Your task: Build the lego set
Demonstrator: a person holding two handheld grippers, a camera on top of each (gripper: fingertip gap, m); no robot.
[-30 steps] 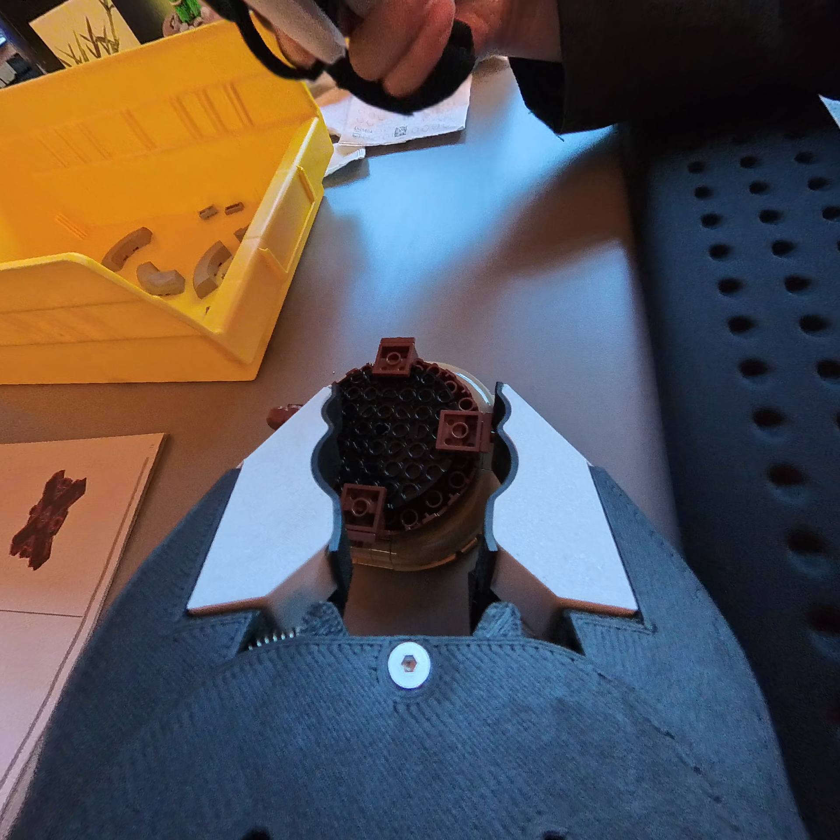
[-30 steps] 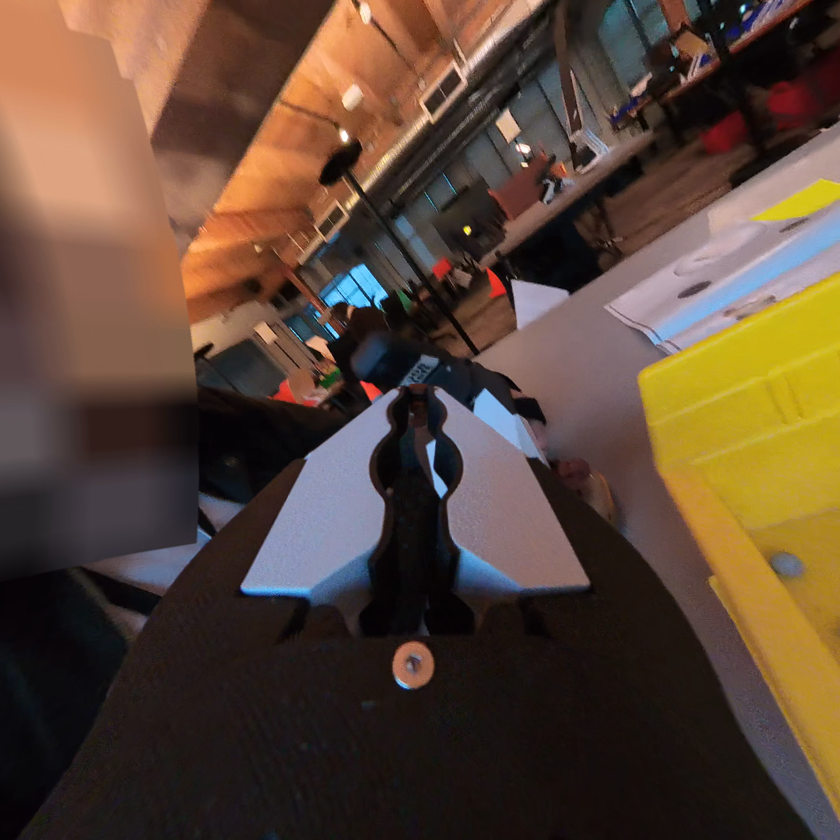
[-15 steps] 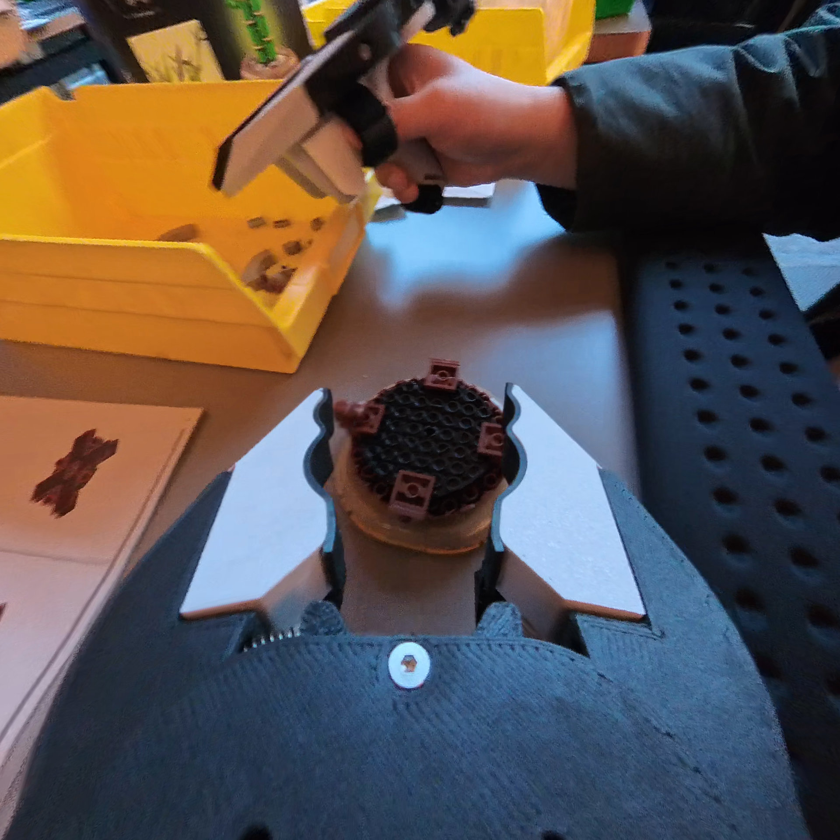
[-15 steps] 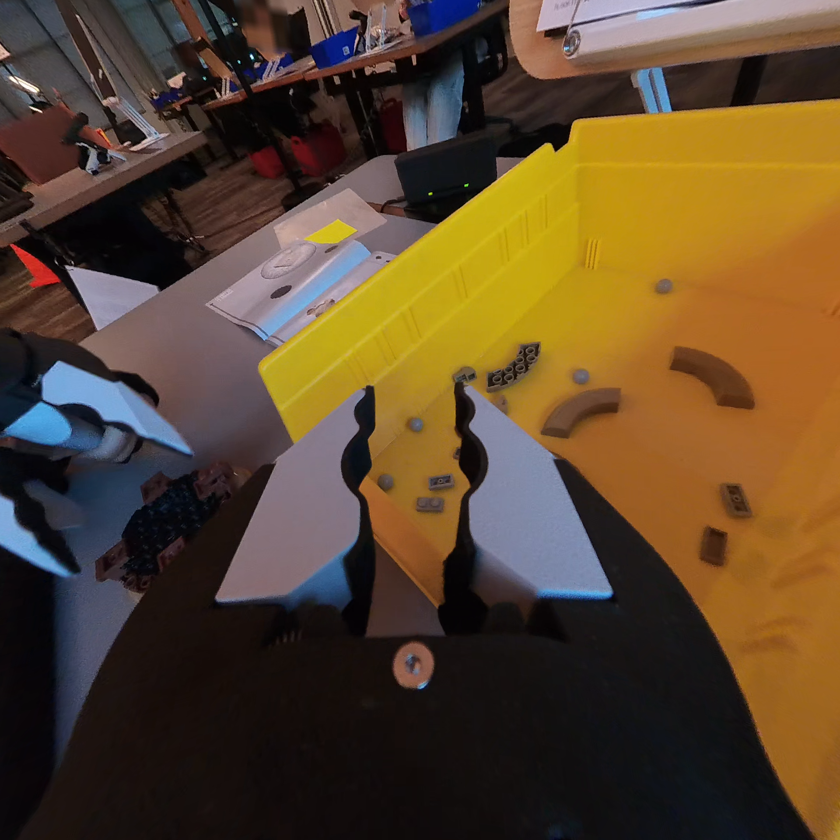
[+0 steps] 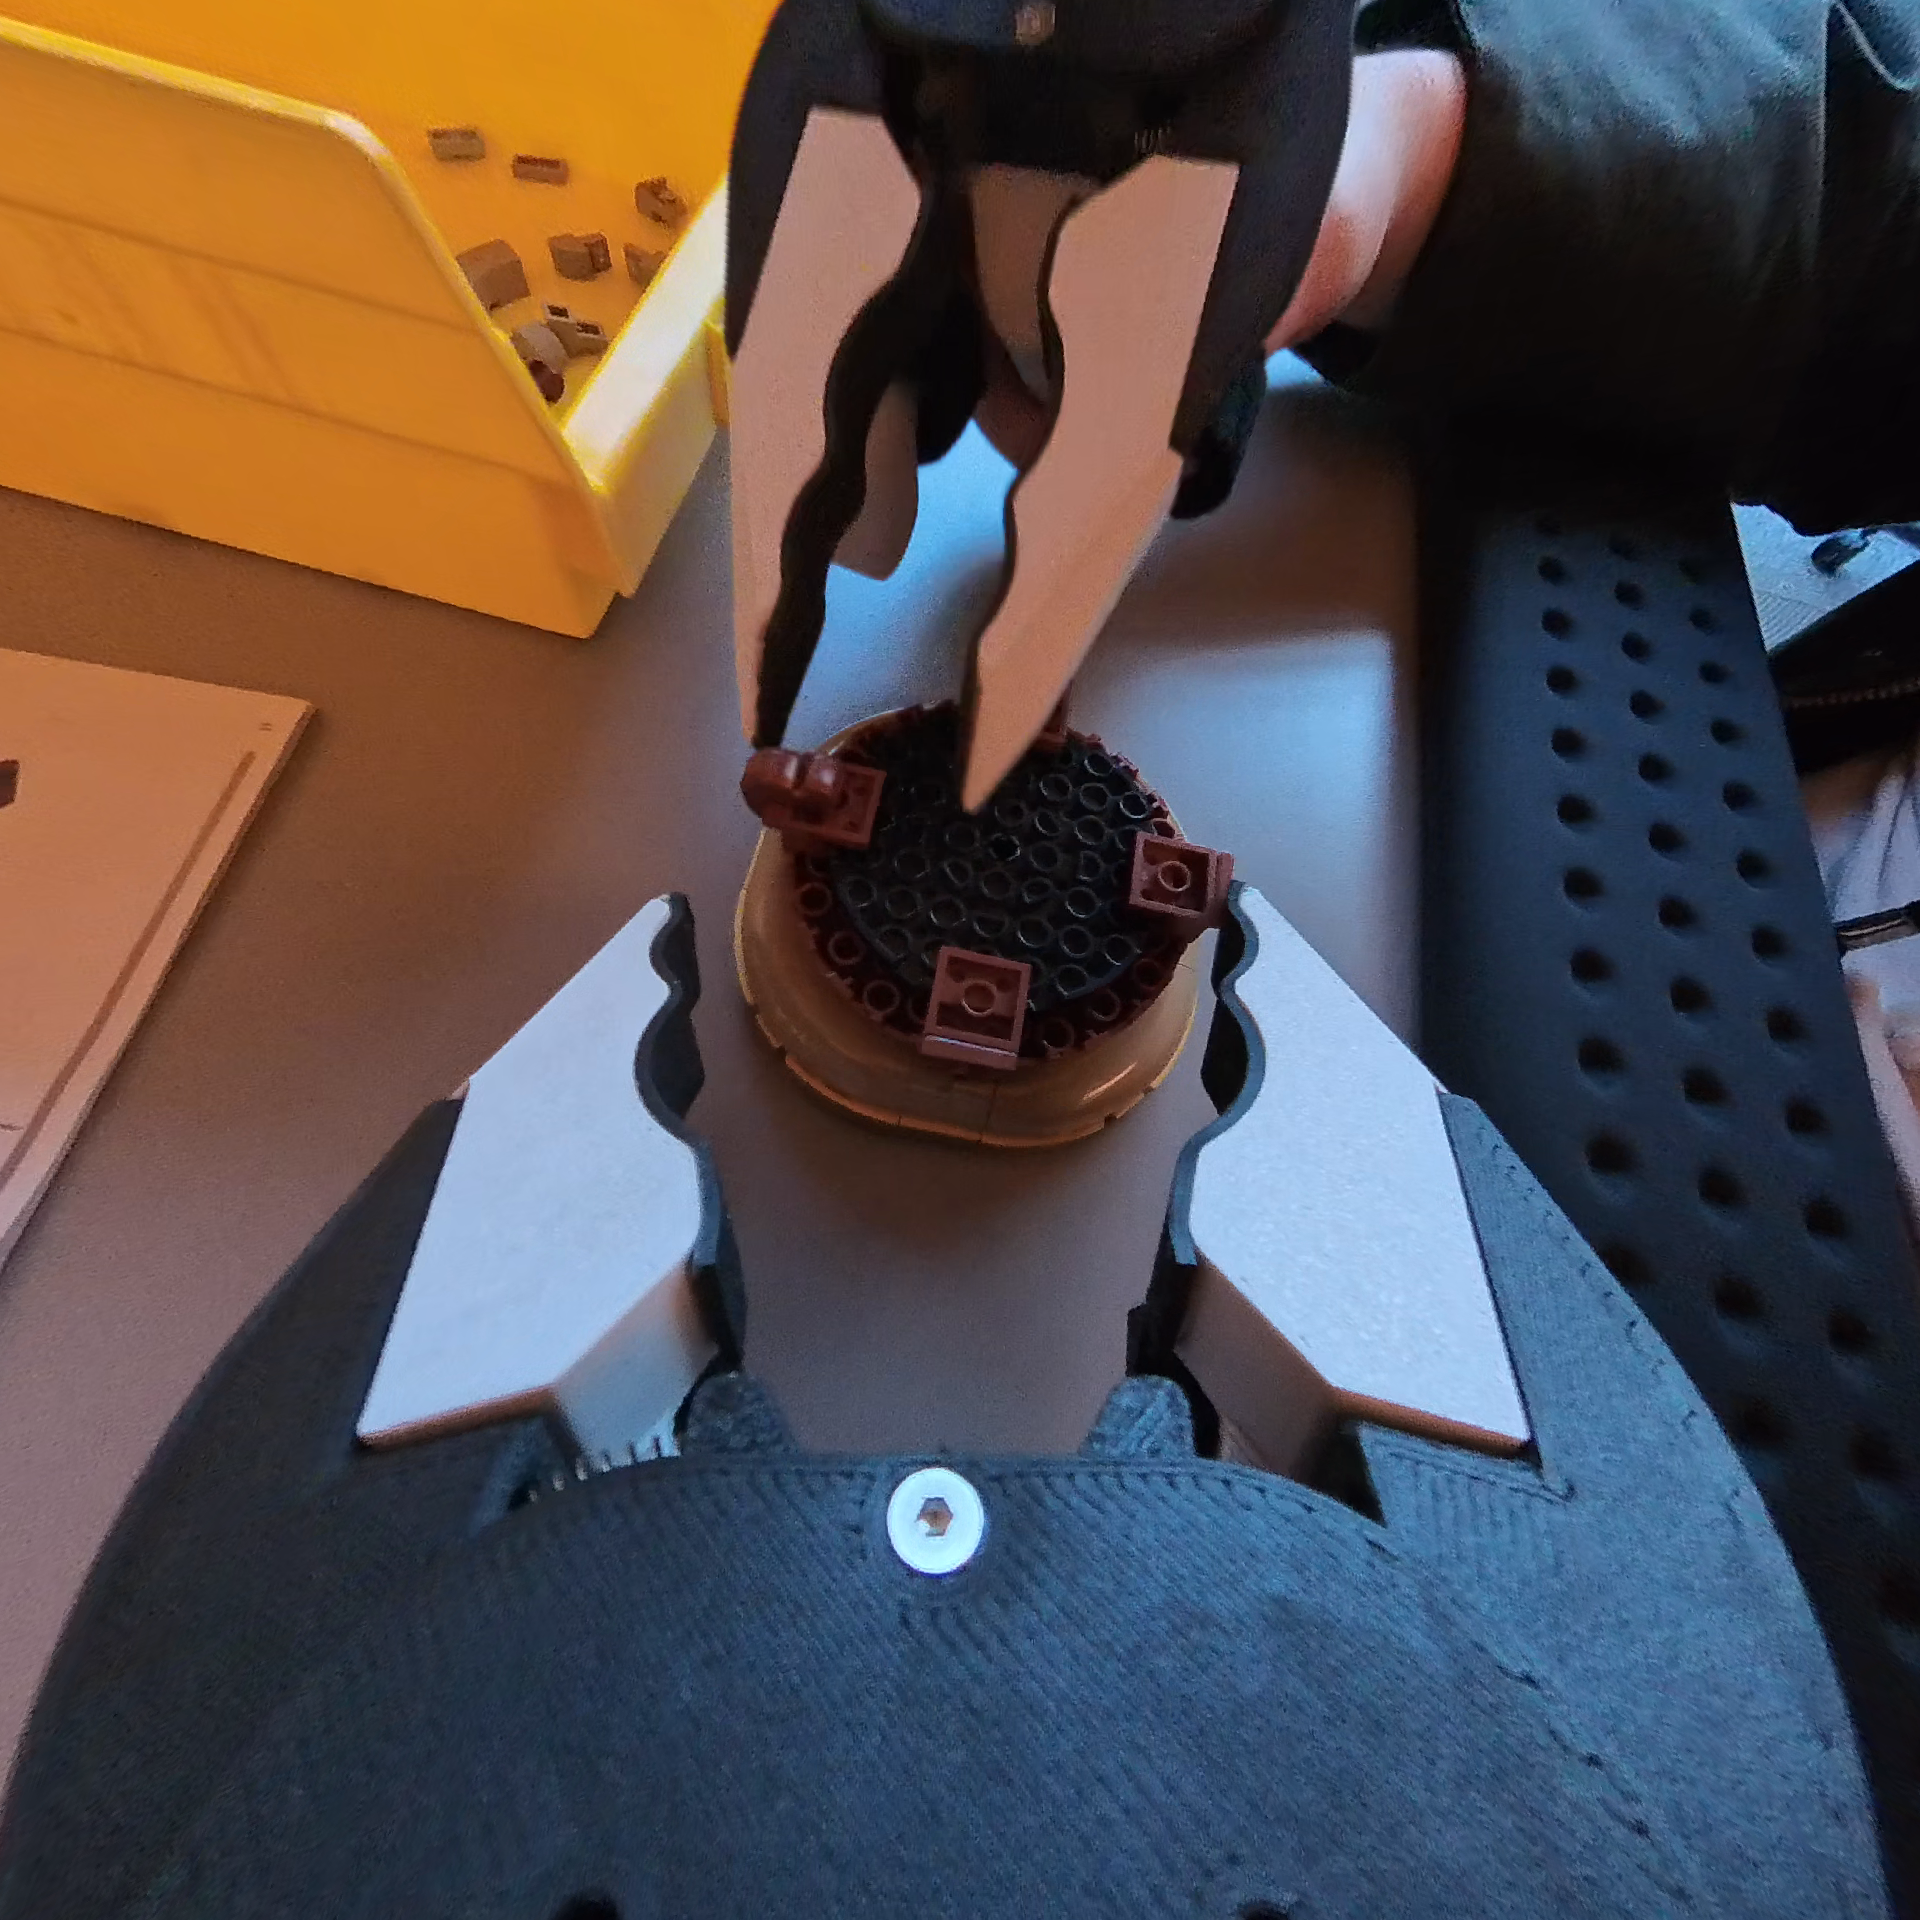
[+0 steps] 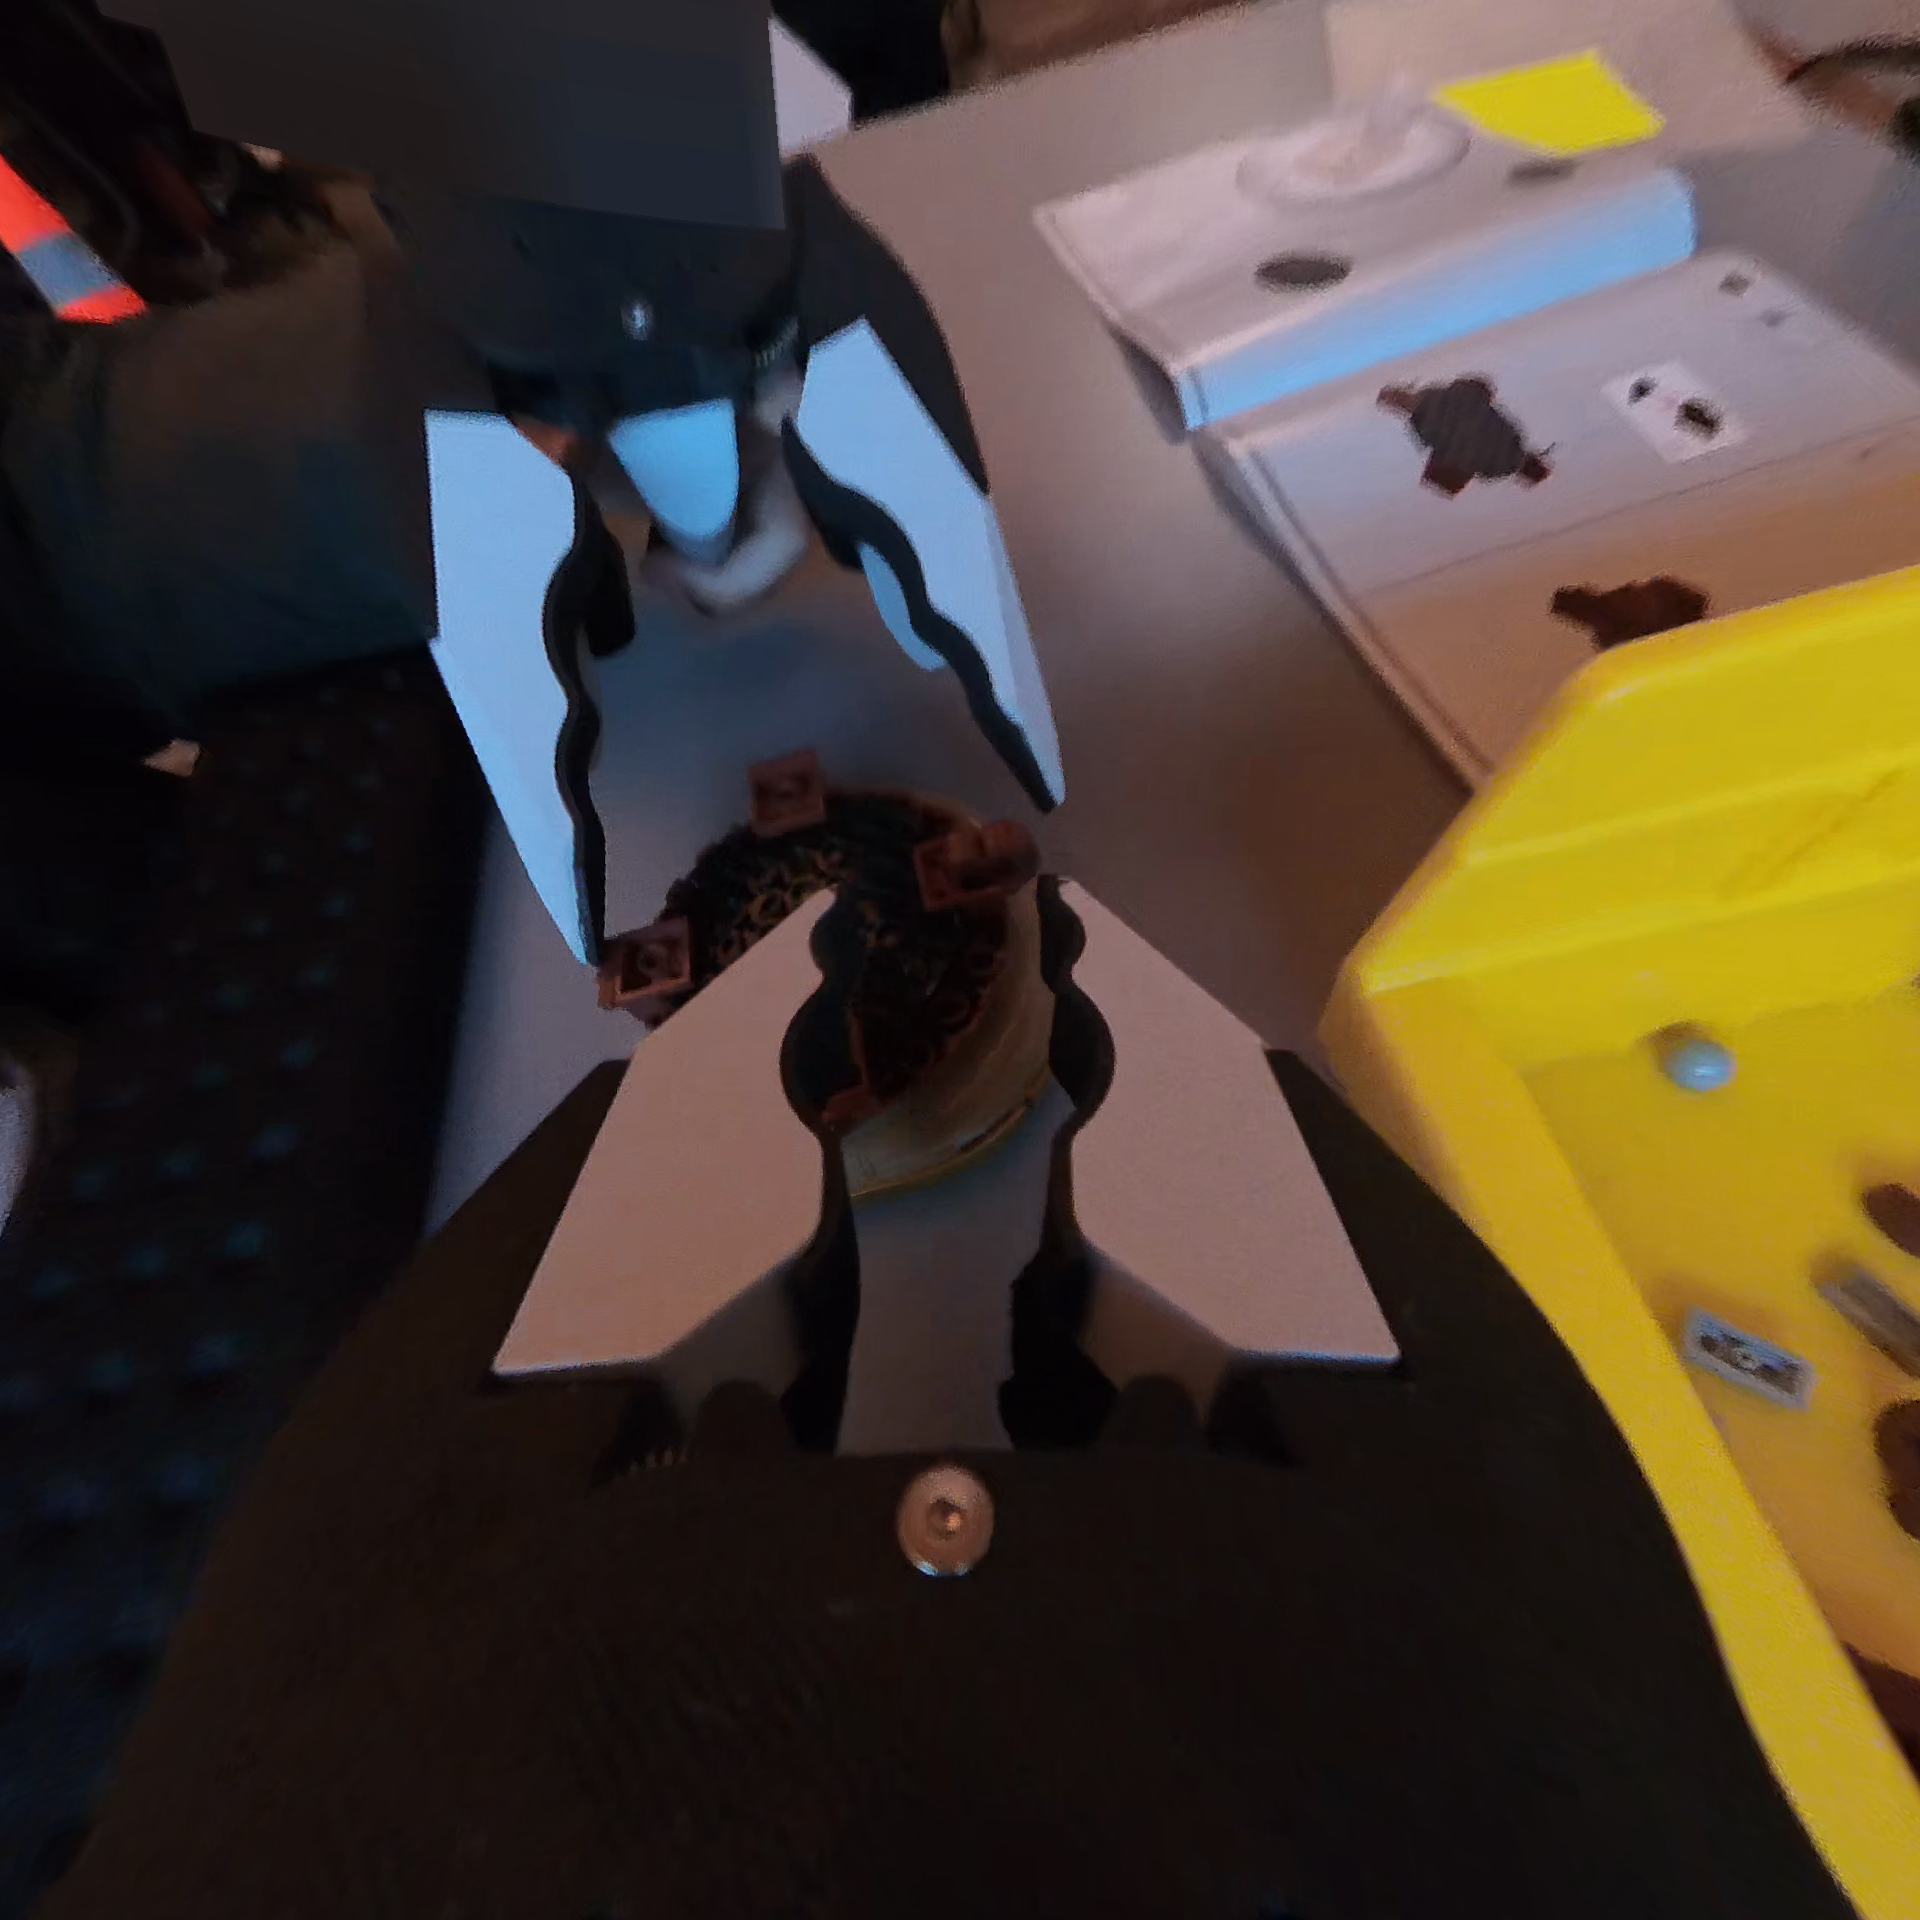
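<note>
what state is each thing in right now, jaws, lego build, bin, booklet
left gripper: jaws open wide, flanking the build, not clamping it
right gripper: jaws open, tips down over the build
round lego build: upright on the table, underside up, reddish-brown bricks around its rim
yellow bin: open, loose pieces inside
instruction booklet: lying open

Both parted hand-held grippers (image 6: 940,894) flank the round lego build (image 6: 831,894).

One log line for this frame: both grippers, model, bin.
left gripper: open, flanking round black-and-brown lego model on grey table | right gripper: open, tips at model's brown corner brick | yellow plastic bin: untouched
</note>
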